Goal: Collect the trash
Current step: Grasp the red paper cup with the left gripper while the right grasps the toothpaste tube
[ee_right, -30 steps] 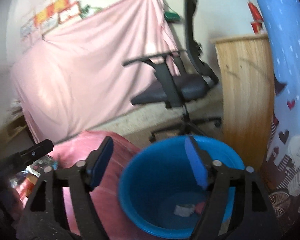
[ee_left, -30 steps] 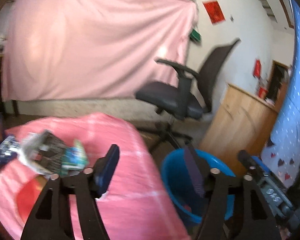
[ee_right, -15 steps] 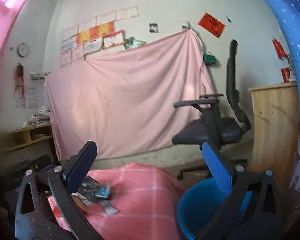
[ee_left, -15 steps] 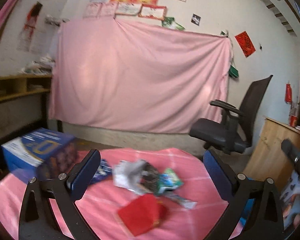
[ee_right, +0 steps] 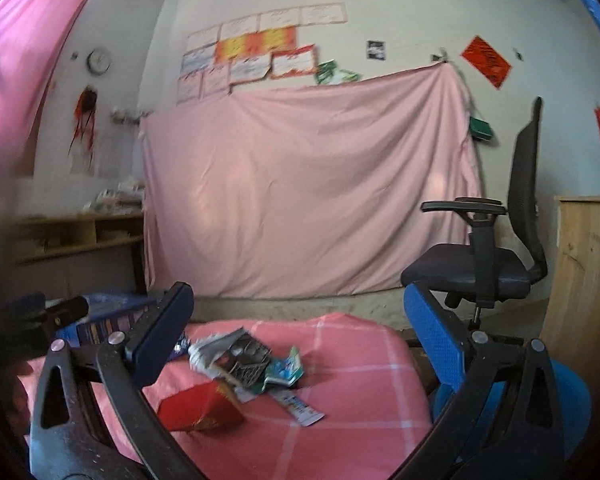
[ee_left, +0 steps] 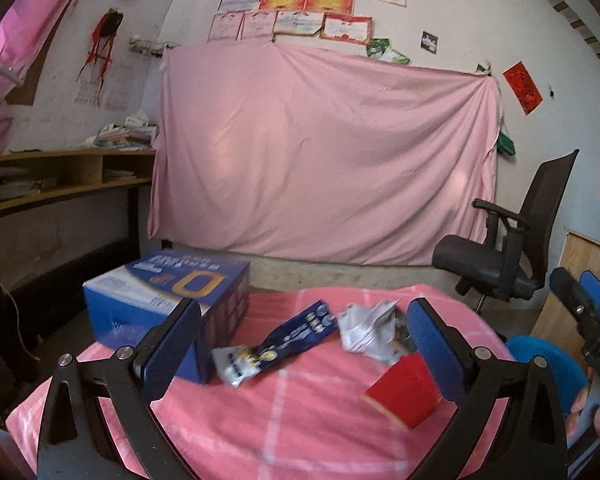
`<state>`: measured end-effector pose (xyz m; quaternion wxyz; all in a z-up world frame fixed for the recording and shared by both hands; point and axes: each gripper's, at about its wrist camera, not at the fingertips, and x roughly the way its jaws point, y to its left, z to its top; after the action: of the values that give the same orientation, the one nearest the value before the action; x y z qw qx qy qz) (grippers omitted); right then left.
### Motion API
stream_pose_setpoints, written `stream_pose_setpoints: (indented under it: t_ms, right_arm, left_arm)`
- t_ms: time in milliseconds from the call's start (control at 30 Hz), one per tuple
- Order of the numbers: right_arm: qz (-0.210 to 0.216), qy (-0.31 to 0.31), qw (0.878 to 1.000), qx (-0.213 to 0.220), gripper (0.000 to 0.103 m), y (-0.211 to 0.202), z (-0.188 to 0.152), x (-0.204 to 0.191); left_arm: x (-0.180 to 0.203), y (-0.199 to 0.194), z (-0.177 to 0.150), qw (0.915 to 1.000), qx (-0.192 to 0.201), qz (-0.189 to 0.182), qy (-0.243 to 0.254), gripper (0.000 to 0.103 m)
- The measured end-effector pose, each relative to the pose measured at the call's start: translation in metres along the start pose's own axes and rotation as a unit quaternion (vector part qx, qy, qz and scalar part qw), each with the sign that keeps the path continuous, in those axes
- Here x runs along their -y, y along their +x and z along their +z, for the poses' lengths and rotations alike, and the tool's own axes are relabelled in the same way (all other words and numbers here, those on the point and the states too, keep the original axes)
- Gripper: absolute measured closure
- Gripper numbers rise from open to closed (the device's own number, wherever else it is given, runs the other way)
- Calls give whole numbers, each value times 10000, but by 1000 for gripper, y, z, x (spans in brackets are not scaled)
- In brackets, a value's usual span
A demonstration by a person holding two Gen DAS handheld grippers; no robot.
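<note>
Overhead, so to speak, a pink sheet [ee_left: 320, 152] pinned across the back wall, filling the middle of both views. Below it, lower centre, a table under a pink checked cloth [ee_left: 292, 432]. At right of frame, a black office chair [ee_left: 512, 248]; under it in the lower right corner, part of a blue bin [ee_right: 572, 396], beside the table's edge. Left of centre, on the cloth, a blue carton [ee_left: 160, 296] with a large yellow letter.

Then the trash, scattered mid-table, right of the carton: a crumpled pale wrapper [ee_left: 368, 330], a long dark-blue sachet [ee_left: 292, 340] lying flat, a red packet [ee_left: 404, 394] nearest the lens, and in the right wrist view a small teal wrapper [ee_right: 286, 368] and a white strip [ee_right: 300, 404] toward the lower centre. Somewhat blurred, all of it.

Left gripper [ee_left: 304, 344] spread wide, nothing between its blue pads, raised clear of the litter. Right gripper [ee_right: 296, 340] likewise wide apart and empty, framing the heap without touching it.
</note>
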<state>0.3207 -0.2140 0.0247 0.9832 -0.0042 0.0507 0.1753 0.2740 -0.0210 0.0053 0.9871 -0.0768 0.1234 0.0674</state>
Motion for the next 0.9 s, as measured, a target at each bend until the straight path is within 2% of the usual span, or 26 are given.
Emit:
stream_pose_setpoints:
  t_ms: [300, 433, 567, 733, 900]
  right_arm:
    - [-116, -281, 9940, -1046, 0, 37, -24, 4]
    - [-107, -300, 9837, -1772, 0, 59, -38, 15]
    - [56, -263, 9704, -2398, 0, 77, -52, 25]
    - [313, 76, 9545, -2966, 11, 93, -66, 42]
    - [508, 30, 9400, -3373, 21, 104, -75, 45]
  left_arm:
    - [-10, 14, -23, 9983, -493, -252, -193, 2]
    - [-1, 22, -27, 9958, -754, -505, -149, 2]
    - [12, 37, -28, 9895, -1170, -847, 77, 3]
    - [21, 56, -30, 9791, -1679, -1139, 102, 3]
    - [29, 63, -32, 9691, -1957, -1483, 216, 5]
